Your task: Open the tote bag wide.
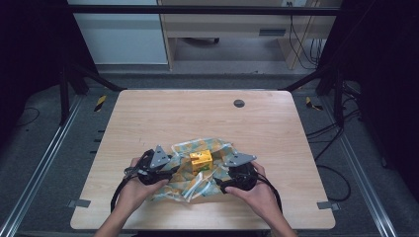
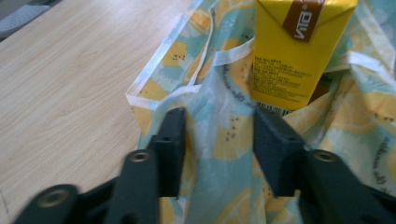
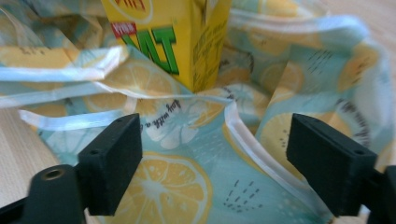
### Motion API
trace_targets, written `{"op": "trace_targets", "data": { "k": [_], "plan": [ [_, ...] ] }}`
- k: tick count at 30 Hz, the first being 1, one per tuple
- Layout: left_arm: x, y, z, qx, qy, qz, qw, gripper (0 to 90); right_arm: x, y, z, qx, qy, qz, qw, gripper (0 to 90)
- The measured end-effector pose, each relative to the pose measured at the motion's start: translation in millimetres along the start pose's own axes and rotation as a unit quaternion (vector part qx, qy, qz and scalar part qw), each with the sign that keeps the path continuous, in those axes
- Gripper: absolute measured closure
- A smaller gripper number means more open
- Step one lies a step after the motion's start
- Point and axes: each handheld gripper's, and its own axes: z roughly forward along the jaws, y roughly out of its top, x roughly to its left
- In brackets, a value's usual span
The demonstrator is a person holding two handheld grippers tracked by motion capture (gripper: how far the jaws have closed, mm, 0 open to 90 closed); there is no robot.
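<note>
Carton (image 1: 200, 160): upright on the bag (image 1: 185, 185), mid-table. Left gripper (image 2: 218, 135): jaws astride a bag fold, not visibly pinching. Right gripper (image 3: 212, 154): jaws wide, empty, carton straight ahead; both equally near.

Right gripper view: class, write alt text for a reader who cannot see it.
A yellow drink carton stands on a crumpled lemon-print bag, just beyond the right gripper, whose two black jaws stand wide apart over the fabric. Pale wooden table shows at the left edge.

A pale wooden tabletop (image 1: 163, 113) carries a crumpled lemon-print bag (image 1: 217, 148) near its front edge. A round grey cap (image 1: 239, 103) sits farther back
</note>
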Motion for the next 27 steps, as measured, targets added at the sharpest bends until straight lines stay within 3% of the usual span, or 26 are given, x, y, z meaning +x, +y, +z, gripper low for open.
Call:
{"op": "trace_targets", "data": {
  "k": [6,9,12,17,23,27],
  "plan": [
    [5.1,1.3,9.8,0.008,-0.008,-0.025,0.9996,82.4,4.9,-9.9,4.7,0.033,0.008,-0.023,0.9992,60.8],
    [7.7,-0.3,12.2,0.009,-0.006,-0.03,0.9995,88.5,5.3,-15.6,3.7,0.038,0.018,-0.034,0.9985,78.3],
    [12.7,-1.7,13.2,0.007,0.01,-0.038,0.9992,89.3,3.9,-20.6,2.0,0.043,0.024,-0.039,0.998,89.3],
    [25.1,-6.6,15.9,-0.003,0.04,-0.059,0.9974,89.6,-2.8,-30.0,-1.9,0.05,0.026,-0.034,0.9978,90.0],
    [41.3,-14.8,20.9,-0.009,0.065,-0.1,0.9928,89.8,-9.9,-38.1,-7.3,0.053,0.022,-0.027,0.998,90.0],
    [46.7,-16.4,25.7,0.001,0.071,-0.1,0.9925,89.8,-16.2,-43.6,-10.0,0.049,0.017,-0.013,0.9985,90.0]
  ]
}}
